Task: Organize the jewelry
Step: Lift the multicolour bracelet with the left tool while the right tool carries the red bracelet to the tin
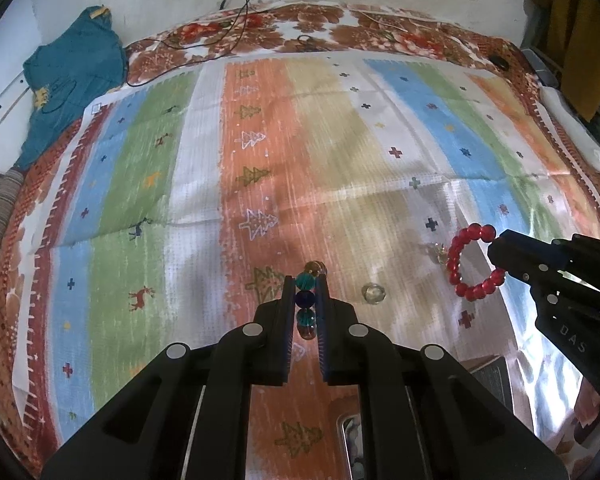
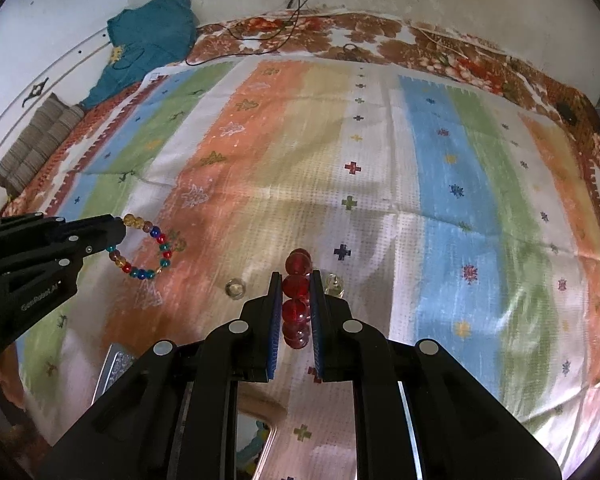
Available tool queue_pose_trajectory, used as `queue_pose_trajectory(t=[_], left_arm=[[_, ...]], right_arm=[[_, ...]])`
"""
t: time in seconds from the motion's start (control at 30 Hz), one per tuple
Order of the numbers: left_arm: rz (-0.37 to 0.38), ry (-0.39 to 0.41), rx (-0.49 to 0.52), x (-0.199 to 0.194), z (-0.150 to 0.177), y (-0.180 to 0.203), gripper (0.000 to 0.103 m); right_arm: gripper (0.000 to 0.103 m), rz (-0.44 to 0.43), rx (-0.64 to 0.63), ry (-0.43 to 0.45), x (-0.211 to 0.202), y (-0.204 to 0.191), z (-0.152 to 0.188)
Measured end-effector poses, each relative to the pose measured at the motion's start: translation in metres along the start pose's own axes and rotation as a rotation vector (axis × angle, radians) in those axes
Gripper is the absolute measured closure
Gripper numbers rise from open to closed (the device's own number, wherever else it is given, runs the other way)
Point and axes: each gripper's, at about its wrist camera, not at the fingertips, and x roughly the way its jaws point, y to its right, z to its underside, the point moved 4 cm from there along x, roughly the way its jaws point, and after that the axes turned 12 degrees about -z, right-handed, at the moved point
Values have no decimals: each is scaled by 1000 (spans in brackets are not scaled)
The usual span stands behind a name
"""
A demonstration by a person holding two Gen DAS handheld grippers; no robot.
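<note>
Left hand-held gripper (image 1: pixel 305 285) clamped on a multicoloured glass-bead bracelet (image 2: pixel 146 246), loop hanging free above the striped patterned cloth (image 1: pixel 260 140) on the bed. Right hand-held gripper (image 2: pixel 297 280) clamped on a red glass-bead bracelet (image 1: pixel 473 263), also lifted off the cloth. Two small clear rings lie on the cloth between them: one (image 1: pixel 373 293) near the left gripper, other (image 2: pixel 334 283) just beside the right fingertips. Teal garment (image 1: pixel 74 68) at far left corner.

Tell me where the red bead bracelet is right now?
The red bead bracelet is pinched between the right gripper fingers, lifted above the striped cloth, with a small ring just beside it.
</note>
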Motion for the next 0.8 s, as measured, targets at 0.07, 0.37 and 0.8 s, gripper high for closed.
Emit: queue_pose_trajectory(t=[0.07, 0.37, 0.8], left_arm=[[3, 4, -2, -3, 2, 0, 94], [36, 52, -5, -32, 4, 8, 94], [58, 85, 14, -61, 20, 17, 94]], right_arm=[[89, -2, -3, 5, -3, -3, 1], [89, -3, -26, 47, -26, -19, 6], [89, -20, -59, 97, -58, -39, 19]])
